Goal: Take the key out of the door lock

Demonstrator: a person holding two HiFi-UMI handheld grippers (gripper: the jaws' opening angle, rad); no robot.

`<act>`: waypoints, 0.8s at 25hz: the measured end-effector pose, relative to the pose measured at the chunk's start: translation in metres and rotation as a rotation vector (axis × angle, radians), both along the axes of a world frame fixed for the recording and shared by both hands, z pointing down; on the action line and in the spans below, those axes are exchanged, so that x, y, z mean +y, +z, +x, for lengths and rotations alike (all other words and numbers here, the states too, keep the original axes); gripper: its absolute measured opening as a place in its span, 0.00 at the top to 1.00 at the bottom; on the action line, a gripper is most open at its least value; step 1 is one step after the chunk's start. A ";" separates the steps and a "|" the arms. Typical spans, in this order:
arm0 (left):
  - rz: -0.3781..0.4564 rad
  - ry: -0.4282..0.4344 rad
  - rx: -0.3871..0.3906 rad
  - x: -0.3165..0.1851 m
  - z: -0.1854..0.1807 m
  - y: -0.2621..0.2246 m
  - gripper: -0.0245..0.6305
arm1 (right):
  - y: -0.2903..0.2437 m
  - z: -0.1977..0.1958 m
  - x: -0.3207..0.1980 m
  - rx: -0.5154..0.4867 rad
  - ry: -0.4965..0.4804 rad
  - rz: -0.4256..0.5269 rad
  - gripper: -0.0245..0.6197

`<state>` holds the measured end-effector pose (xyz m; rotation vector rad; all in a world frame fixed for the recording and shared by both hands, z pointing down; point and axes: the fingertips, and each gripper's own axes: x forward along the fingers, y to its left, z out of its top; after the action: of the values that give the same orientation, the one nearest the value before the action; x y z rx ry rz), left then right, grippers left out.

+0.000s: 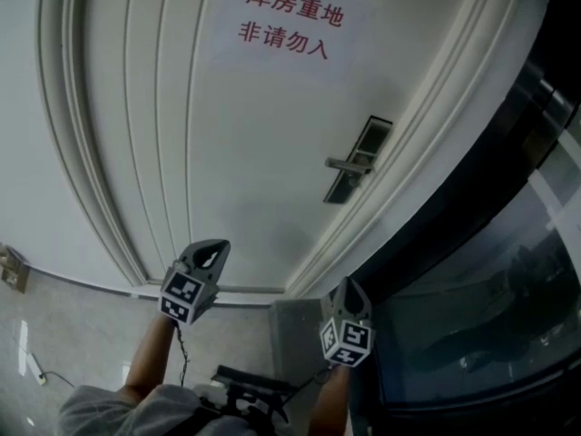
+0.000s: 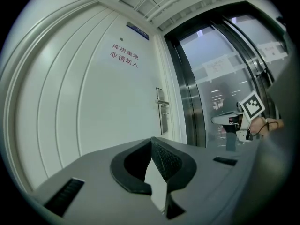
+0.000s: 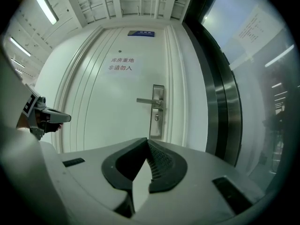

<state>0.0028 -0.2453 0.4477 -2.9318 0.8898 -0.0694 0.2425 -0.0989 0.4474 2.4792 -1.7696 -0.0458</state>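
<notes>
The white door (image 1: 254,153) has a metal lock plate (image 1: 360,159) with a lever handle (image 1: 348,164) on its right side. In the right gripper view the lock plate (image 3: 158,110) faces me with a keyhole cylinder (image 3: 156,118) under the handle (image 3: 149,101); a key there is too small to make out. My right gripper (image 3: 148,141) is shut and holds nothing, well short of the lock. My left gripper (image 2: 151,139) is also shut and holds nothing, with the lock plate (image 2: 162,111) far ahead. Both the left gripper (image 1: 216,248) and the right gripper (image 1: 350,289) hang low before the door.
A paper sign with red characters (image 1: 289,24) is stuck high on the door. Dark glass panels in a metal frame (image 1: 490,271) stand to the right of the door. Moulded door trim (image 1: 91,153) runs down the left. A grey tiled floor (image 1: 64,334) lies below.
</notes>
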 end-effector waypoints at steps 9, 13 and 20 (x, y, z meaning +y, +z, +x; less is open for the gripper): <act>-0.020 -0.017 0.001 -0.034 0.032 0.002 0.97 | -0.001 0.036 -0.035 0.010 -0.010 -0.013 0.94; -0.030 -0.029 0.000 -0.050 0.053 0.004 0.97 | -0.001 0.057 -0.057 0.019 -0.029 -0.021 0.94; -0.052 -0.065 -0.011 -0.073 0.083 0.007 0.97 | -0.009 0.086 -0.099 0.072 -0.091 -0.036 0.94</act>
<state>0.0861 -0.3186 0.4544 -2.9464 0.9971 -0.1138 0.3288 -0.1979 0.4383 2.3399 -1.8361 -0.1073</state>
